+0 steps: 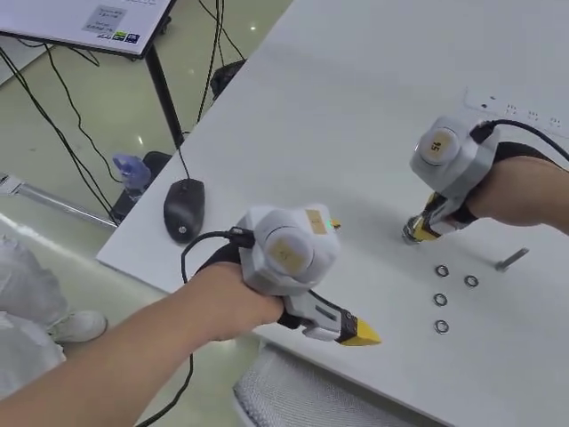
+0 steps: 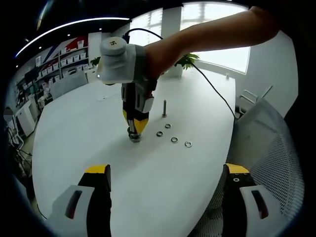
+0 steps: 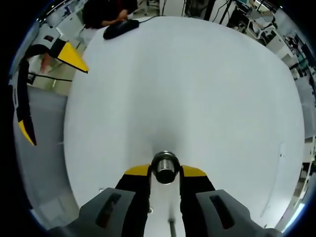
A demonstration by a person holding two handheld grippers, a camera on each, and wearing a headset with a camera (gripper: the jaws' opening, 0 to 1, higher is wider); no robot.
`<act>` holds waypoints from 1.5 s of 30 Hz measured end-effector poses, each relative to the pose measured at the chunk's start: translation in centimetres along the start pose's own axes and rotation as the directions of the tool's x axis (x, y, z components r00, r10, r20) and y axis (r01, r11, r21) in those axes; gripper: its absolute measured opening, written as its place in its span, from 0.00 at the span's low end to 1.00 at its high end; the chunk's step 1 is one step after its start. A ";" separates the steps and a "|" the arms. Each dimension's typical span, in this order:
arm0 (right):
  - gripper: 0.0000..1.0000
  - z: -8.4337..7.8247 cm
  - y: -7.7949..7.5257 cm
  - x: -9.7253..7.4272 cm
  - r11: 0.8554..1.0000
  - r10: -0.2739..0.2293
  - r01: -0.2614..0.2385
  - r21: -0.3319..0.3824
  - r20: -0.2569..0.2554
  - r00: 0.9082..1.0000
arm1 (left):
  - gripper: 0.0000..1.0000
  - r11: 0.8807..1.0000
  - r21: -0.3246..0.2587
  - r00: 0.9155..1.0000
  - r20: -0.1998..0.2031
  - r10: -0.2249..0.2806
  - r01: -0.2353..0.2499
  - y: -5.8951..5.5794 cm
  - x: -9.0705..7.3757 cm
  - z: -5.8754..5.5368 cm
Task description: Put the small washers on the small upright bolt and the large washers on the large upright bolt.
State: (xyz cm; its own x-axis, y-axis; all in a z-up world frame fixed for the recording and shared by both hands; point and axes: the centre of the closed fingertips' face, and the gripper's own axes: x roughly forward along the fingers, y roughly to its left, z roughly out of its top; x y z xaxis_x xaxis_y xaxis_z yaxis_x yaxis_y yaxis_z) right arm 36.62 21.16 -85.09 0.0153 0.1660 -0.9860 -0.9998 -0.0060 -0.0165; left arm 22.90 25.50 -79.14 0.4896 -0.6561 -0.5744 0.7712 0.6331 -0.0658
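Between right gripper jaws, large bolt

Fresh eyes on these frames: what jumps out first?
The right gripper is clamped on a thick bolt down at the white table, right of centre in the head view. Four washers lie loose beside it, near a thin upright bolt; the left gripper hangs open at the near edge.
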 end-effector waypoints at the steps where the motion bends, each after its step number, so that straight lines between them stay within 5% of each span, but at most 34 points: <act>1: 0.22 0.0 0.1 0.0 1.000 0.000 0.000 0.001 -0.001 1.000 | 0.94 1.000 0.001 1.000 0.000 0.000 0.000 0.0 0.0 0.0; 38: 0.24 -0.2 1.0 0.6 1.000 0.003 -0.003 -0.007 -0.005 1.000 | 0.92 1.000 0.001 1.000 -0.004 -0.008 0.008 -0.2 -0.1 0.0; 45: 0.34 0.1 0.2 0.1 1.000 -0.014 0.015 -0.017 0.028 1.000 | 0.94 1.000 -0.005 1.000 0.005 -0.009 0.009 -0.3 0.0 0.1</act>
State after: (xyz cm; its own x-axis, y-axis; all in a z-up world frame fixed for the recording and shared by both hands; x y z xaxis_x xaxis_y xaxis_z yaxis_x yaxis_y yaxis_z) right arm 36.46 21.25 -85.17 0.0292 0.1931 -0.9807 -0.9992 -0.0202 -0.0338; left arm 22.76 25.24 -79.04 0.4849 -0.6635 -0.5697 0.7733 0.6296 -0.0751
